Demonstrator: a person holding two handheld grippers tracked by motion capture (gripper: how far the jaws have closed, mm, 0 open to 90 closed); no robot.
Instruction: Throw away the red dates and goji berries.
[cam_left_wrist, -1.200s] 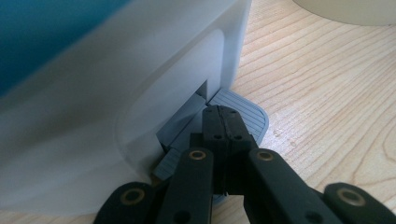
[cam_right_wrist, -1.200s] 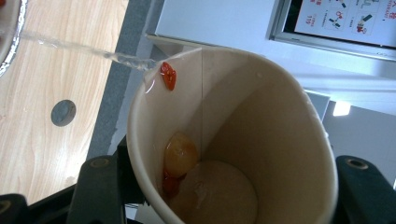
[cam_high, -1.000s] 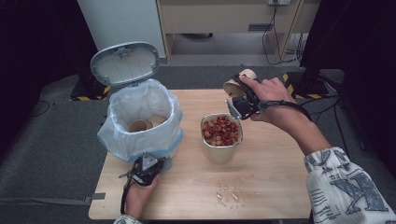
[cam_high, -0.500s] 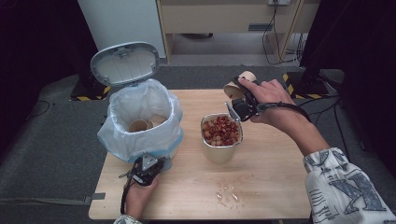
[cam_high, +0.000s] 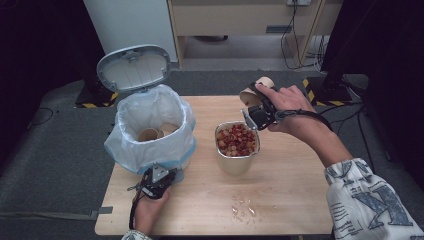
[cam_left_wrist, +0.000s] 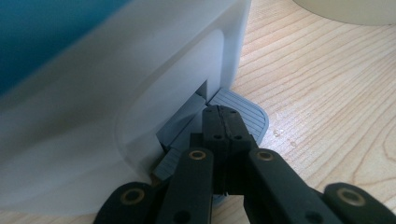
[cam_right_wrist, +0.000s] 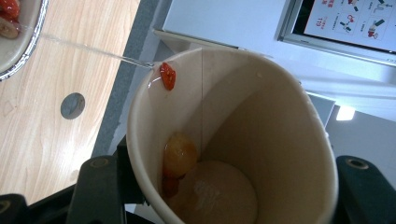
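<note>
Left gripper: two black jaws, flat link arms joined by brass-coloured rivets, small screws seen near tips. Black body with grey plate on top, black cable trailed from it. Right gripper: black body, black cable looped over wrist. White sleeve printed with dark letters worn on right arm.

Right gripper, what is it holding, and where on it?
The right gripper holds a paper cup tipped on its side, jaws clamped on opposite sides of its wall.
</note>
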